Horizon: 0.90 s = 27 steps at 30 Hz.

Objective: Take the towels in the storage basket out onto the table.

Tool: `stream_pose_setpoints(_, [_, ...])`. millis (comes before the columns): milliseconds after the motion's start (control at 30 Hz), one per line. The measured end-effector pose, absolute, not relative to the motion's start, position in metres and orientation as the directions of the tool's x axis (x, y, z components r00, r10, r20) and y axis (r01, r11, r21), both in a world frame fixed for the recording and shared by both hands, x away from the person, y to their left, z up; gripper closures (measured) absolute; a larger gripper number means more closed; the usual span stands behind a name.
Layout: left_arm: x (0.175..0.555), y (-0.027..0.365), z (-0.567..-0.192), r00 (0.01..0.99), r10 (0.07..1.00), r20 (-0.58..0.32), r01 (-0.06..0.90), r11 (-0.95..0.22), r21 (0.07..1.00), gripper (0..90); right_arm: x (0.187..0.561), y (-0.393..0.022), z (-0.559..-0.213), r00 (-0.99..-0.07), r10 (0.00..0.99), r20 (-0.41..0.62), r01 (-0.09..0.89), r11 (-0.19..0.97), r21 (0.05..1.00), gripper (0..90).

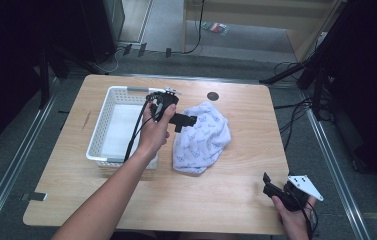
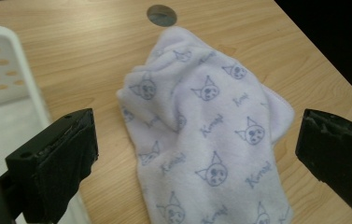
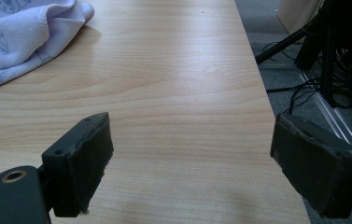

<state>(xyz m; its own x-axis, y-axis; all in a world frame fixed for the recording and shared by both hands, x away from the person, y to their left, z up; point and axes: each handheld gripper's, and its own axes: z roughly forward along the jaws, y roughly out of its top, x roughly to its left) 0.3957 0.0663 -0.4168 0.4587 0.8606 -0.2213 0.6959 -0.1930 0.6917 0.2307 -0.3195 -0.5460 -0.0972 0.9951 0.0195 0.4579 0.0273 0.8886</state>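
Note:
A crumpled white towel (image 1: pixel 203 137) printed with small cat faces lies on the wooden table (image 1: pixel 236 190), right of a white perforated basket (image 1: pixel 112 125). My left gripper (image 1: pixel 186 121) hovers over the towel's left edge, open, its jaws wide apart above the cloth (image 2: pixel 211 140) with nothing between them. My right gripper (image 1: pixel 272 186) is held near the table's front right corner, open and empty. In the right gripper view its jaws frame bare wood, and the towel's corner (image 3: pixel 19 37) lies far off at the upper left.
The basket's white rim (image 2: pixel 22 74) shows at the left of the left gripper view. A dark round disc (image 1: pixel 213 96) sits in the tabletop near the far edge. Cables and stand legs (image 1: pixel 301 75) lie on the floor beyond the table's right edge.

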Motion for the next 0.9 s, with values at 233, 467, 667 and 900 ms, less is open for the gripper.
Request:
stream_pose_setpoints(233, [0.391, 0.093, -0.412, 0.427, 0.878, -0.215, 0.685, -0.159, 0.711, 0.0, 0.231, -0.319, -0.546, -0.097, 0.995, 0.019, 0.458, 0.028, 0.889, 13.3])
stream_pose_setpoints(467, [0.387, 0.112, -0.410, 0.412, 0.887, -0.208, 0.674, -0.143, 0.725, 0.0, 0.231, -0.319, -0.546, -0.096, 0.995, 0.017, 0.458, 0.029, 0.888, 13.4])
stream_pose_setpoints(667, [0.383, 0.127, -0.410, 0.398, 0.894, -0.204, 0.670, -0.131, 0.731, 0.0, 0.231, -0.319, -0.546, -0.095, 0.995, 0.015, 0.460, 0.031, 0.887, 13.4])
stream_pose_setpoints(900, [0.379, 0.142, -0.409, 0.392, 0.897, -0.203, 0.667, -0.126, 0.734, 0.0, 0.231, -0.319, -0.546, -0.095, 0.995, 0.013, 0.461, 0.033, 0.887, 13.5])
